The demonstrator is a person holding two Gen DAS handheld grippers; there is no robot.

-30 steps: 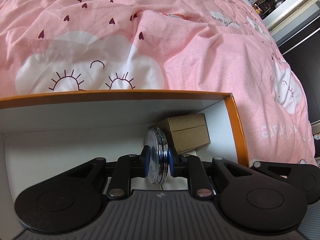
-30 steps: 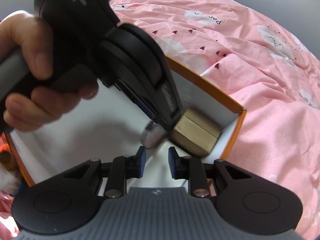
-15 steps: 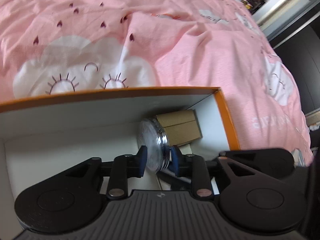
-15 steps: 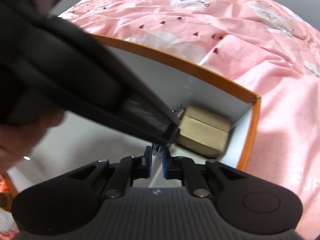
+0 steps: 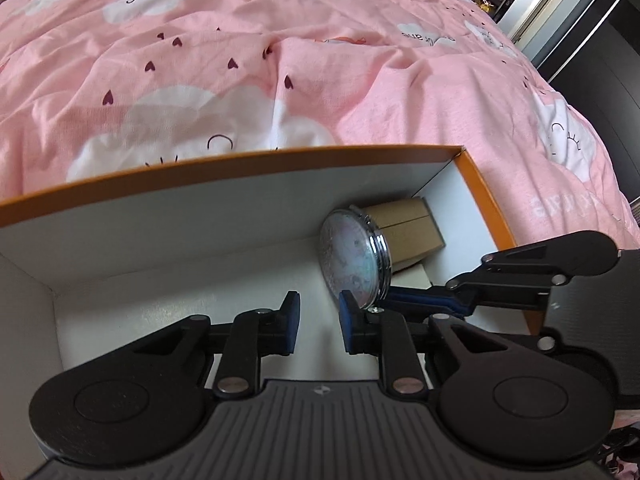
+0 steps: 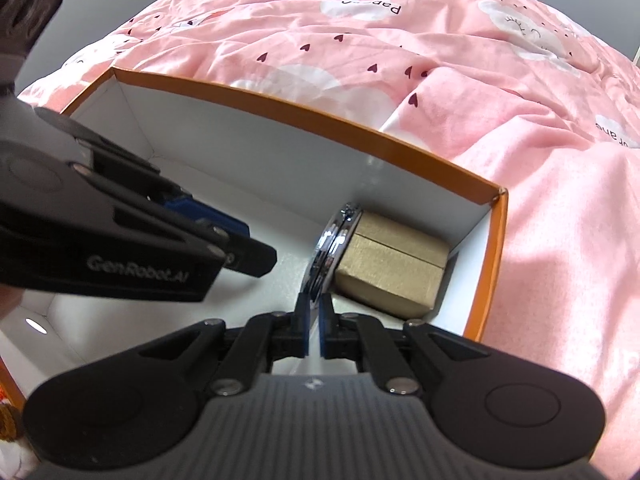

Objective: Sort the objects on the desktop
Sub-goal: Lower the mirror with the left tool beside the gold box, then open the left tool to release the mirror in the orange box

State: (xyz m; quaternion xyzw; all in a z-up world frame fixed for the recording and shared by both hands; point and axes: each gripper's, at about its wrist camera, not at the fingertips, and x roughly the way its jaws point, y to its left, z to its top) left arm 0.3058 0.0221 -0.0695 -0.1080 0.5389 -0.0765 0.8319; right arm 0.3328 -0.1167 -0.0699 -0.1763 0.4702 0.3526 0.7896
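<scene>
Two grippers in orange box [image 5: 486,184], left gripper [image 5: 316,318] parted and empty, right gripper [image 6: 314,334] pinching round compact mirror [image 6: 326,248] beside gold box [image 6: 390,266]

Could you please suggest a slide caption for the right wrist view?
Right gripper pinches the round chrome compact mirror standing beside a tan cardboard box in the orange-rimmed white tray.

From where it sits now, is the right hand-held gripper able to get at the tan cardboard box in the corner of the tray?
Probably not directly. The right hand-held gripper is shut on the round chrome compact mirror, which stands on edge against the tan cardboard box. It would have to release first.
</scene>
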